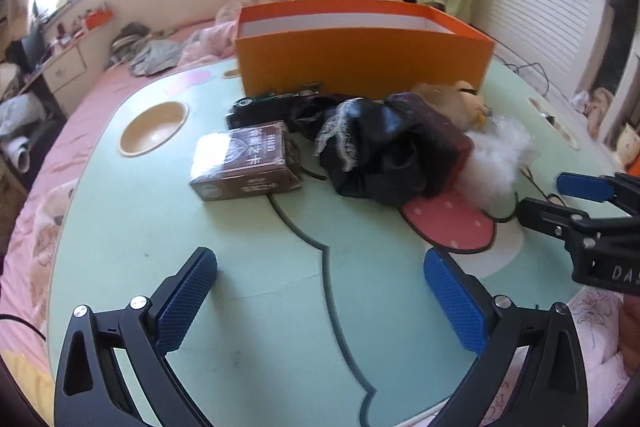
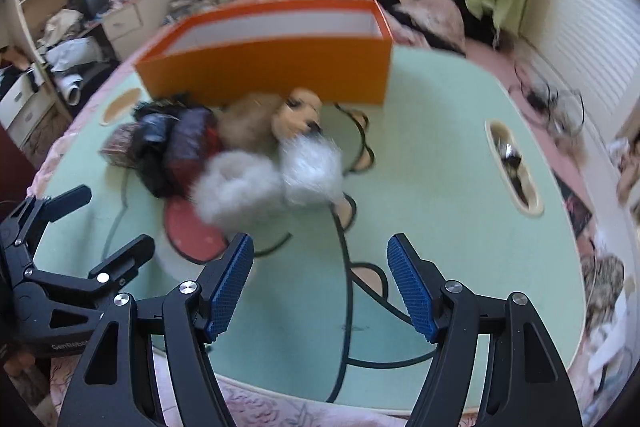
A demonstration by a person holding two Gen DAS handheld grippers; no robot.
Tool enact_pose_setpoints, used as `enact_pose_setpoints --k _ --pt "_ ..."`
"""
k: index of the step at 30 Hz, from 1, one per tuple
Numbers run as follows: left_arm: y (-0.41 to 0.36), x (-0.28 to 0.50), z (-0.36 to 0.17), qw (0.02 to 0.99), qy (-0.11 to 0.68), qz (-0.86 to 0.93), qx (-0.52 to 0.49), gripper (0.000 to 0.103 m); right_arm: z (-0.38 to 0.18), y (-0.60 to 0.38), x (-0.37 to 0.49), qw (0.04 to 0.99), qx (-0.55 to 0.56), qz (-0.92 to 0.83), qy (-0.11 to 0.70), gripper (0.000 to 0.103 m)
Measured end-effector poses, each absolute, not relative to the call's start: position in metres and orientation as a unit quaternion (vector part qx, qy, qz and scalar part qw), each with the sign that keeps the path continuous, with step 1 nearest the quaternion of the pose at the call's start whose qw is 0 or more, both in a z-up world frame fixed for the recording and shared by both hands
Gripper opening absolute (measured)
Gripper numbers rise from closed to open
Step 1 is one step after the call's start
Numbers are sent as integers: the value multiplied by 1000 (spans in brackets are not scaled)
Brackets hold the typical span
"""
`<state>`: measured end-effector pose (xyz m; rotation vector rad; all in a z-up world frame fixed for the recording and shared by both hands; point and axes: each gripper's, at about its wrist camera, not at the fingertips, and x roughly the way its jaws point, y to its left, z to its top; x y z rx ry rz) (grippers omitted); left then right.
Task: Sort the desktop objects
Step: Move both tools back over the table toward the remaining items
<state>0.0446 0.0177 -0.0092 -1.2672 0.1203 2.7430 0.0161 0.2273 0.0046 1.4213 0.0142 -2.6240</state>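
Observation:
An open orange box (image 1: 362,55) stands at the back of the green table (image 1: 260,287). In front of it lie a brown carton (image 1: 246,161), a dark toy car (image 1: 276,101), a black bag (image 1: 372,147) over a dark red box (image 1: 444,139), a tan plush dog (image 2: 288,115) and white stuffing (image 2: 272,175). My left gripper (image 1: 320,279) is open and empty above the near table. My right gripper (image 2: 320,267) is open and empty, short of the stuffing; it also shows in the left wrist view (image 1: 556,197).
The table sits on a pink bed (image 1: 80,131). It has a round cup recess (image 1: 154,129) at left and an oval slot (image 2: 512,167) at right. Clothes and a dresser (image 1: 64,67) lie beyond.

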Motion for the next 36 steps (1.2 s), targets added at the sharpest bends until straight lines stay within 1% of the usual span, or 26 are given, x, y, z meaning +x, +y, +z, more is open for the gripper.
enact_pose_setpoints --k 2,3,5,6,29,36 --pt "17 45 -9 58 41 906 -418 103 2 223 15 70 475 -877 20 81" --pt "17 45 -10 58 41 905 -418 103 1 221 14 70 478 -875 27 84" --pt "17 45 -10 60 42 905 -419 103 -3 217 12 79 485 -870 34 99" --pt "18 44 -10 60 43 905 -418 103 -4 216 12 81 489 -868 35 103" --pt "21 42 -13 72 48 912 -401 103 -3 219 8 78 493 -866 36 103" --pt "25 47 -13 99 61 908 -402 103 -2 216 8 79 497 -863 37 103"
